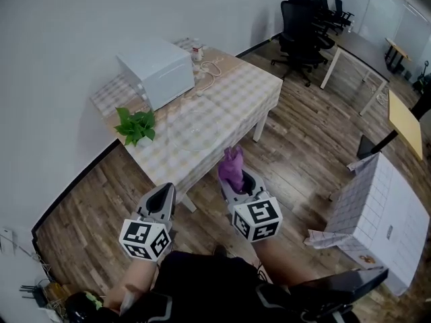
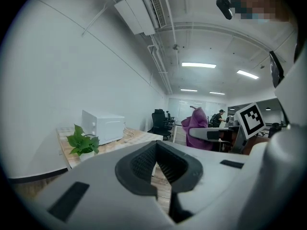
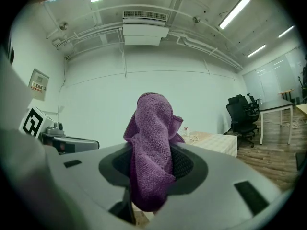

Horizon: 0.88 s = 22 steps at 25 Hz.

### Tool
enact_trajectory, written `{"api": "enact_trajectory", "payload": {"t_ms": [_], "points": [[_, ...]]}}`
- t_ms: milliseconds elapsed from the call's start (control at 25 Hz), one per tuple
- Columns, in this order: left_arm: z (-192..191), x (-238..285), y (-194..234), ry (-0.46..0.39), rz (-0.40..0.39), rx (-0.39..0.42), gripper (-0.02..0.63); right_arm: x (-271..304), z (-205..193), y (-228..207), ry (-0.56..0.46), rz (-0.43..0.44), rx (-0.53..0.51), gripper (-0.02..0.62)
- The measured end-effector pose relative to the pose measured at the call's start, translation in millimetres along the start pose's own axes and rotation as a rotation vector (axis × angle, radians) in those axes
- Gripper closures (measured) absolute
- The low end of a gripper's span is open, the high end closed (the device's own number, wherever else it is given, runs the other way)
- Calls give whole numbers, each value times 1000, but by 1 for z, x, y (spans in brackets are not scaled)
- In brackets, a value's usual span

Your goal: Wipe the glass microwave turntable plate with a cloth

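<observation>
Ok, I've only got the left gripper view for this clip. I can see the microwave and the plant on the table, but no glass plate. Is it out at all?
Observer: Yes. The head view shows the glass turntable plate lying flat on the table, between the microwave and the person, beside the plant.
Operator: Is that purple thing actually gripped?
Observer: The right gripper view shows the right gripper shut on the purple cloth, which stands up out of it.
Operator: Is either gripper at the plate?
Observer: No. In the head view the left gripper and the right one sit short of the table's near edge, apart from the plate.
</observation>
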<state>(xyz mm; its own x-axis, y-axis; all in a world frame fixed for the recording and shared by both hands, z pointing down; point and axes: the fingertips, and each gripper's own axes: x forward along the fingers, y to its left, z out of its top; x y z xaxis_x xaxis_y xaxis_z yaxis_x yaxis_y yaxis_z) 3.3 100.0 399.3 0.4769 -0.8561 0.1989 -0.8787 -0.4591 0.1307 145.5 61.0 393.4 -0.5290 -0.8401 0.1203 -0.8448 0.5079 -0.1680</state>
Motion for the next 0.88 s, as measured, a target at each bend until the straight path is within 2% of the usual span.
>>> {"api": "enact_trajectory", "payload": {"t_ms": [240,400,880], "points": [[0,12,0,-1,-8,1,603,13,2,-3,-2,14,2,437],[5,20,9,-13,-15,4,603,19,1,-7,2,-27,-7,437],[25,55,73,-27,-93,2,603,85,6,-8,27,-117,-13,437]]}}
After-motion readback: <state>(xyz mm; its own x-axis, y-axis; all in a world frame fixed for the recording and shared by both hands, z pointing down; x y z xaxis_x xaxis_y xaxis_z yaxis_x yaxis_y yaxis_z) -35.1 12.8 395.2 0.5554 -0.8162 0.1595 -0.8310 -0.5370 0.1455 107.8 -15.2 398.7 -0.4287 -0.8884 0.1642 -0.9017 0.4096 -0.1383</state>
